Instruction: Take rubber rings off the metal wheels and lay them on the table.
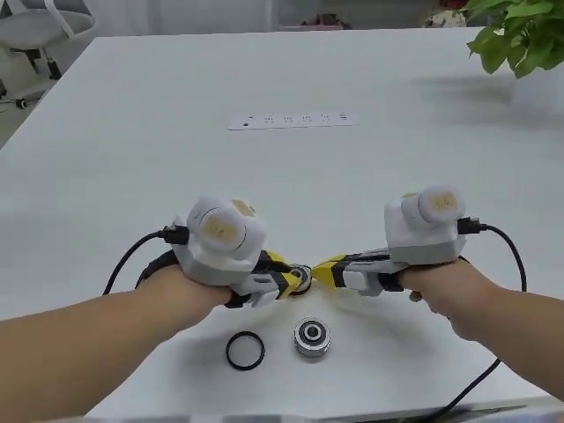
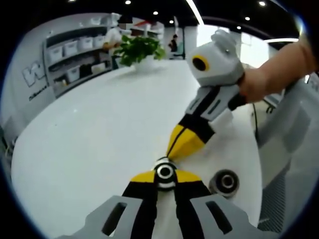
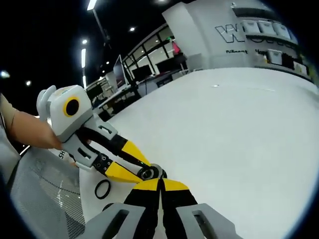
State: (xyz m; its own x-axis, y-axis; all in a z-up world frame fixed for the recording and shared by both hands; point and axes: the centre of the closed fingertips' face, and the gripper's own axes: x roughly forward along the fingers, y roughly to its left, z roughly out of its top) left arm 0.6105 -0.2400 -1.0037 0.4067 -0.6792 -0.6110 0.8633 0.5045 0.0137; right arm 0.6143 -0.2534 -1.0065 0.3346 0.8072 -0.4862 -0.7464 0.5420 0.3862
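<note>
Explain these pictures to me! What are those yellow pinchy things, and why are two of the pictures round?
A person at a white table holds a tool in each hand. Each tool is called a hand-held gripper, and it has two jaws that pinch like tongs. The big picture comes from a camera on the person's head, looking down. Each round picture comes from a small camera riding on one gripper, looking along its jaws. The left hand-held gripper pinches a small metal wheel. The right hand-held gripper has its jaws together, with its tips at that wheel's edge. On the table near the person lie a loose black rubber ring and a second metal wheel.
</note>
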